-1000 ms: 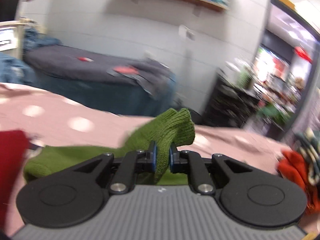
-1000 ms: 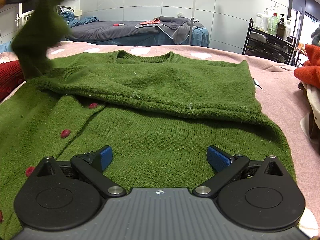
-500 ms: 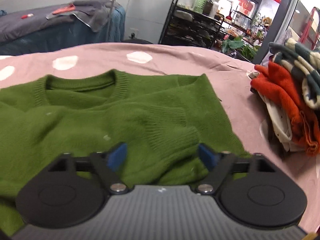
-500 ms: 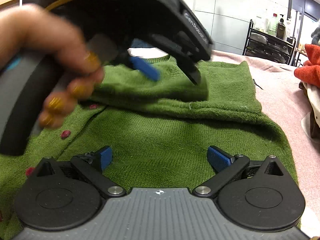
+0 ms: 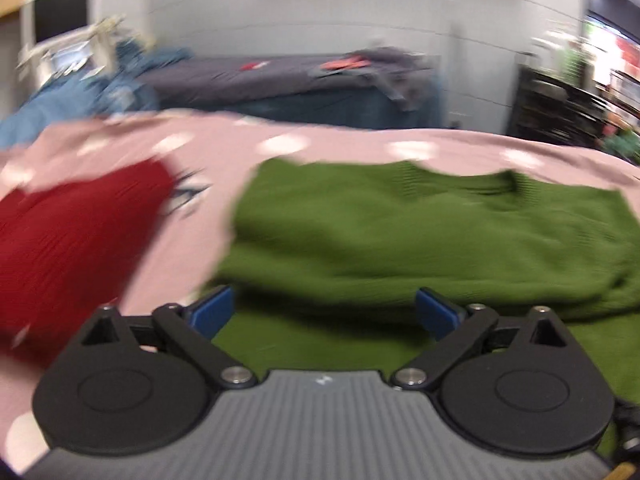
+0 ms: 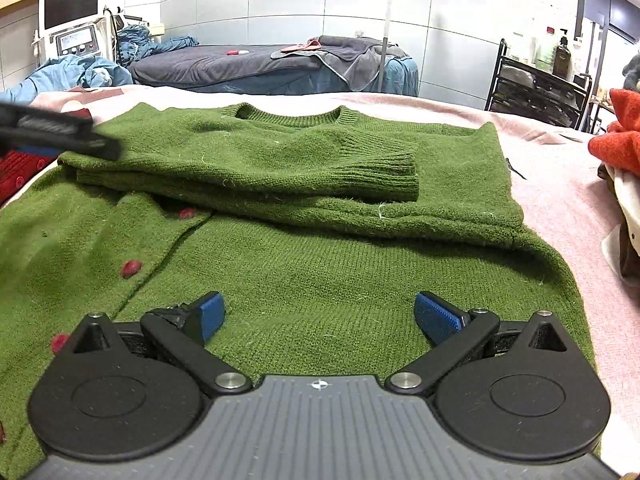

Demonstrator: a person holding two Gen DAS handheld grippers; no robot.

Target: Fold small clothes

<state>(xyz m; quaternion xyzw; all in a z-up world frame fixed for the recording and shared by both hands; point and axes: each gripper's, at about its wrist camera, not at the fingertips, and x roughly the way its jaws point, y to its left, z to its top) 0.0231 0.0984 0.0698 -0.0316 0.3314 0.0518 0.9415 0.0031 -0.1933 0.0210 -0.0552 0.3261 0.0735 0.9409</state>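
Currently one green knitted button-front cardigan [image 6: 320, 216] is lying flat on the pink white-spotted bedcover [image 6: 568, 200], one sleeve already crossing its chest, cuff [image 6: 384, 172] sitting right of the collar. Left gripper [image 5: 322, 312] has just been opening; its jaws are standing wide with nothing between them, hanging over the cardigan's left edge. Right gripper [image 6: 318, 316] is also gaping wide and empty, hovering above the cardigan's lower front. Risk, as I'm judging it: pinching only the top layer could be dragging the folded sleeve loose, or snagging the dark red knit garment [image 5: 76, 240] lying just left of the cardigan. Counting: four red buttons [image 6: 131, 268] showing, one orange-topped clothes pile [image 6: 618, 148] at the cardigan's right.
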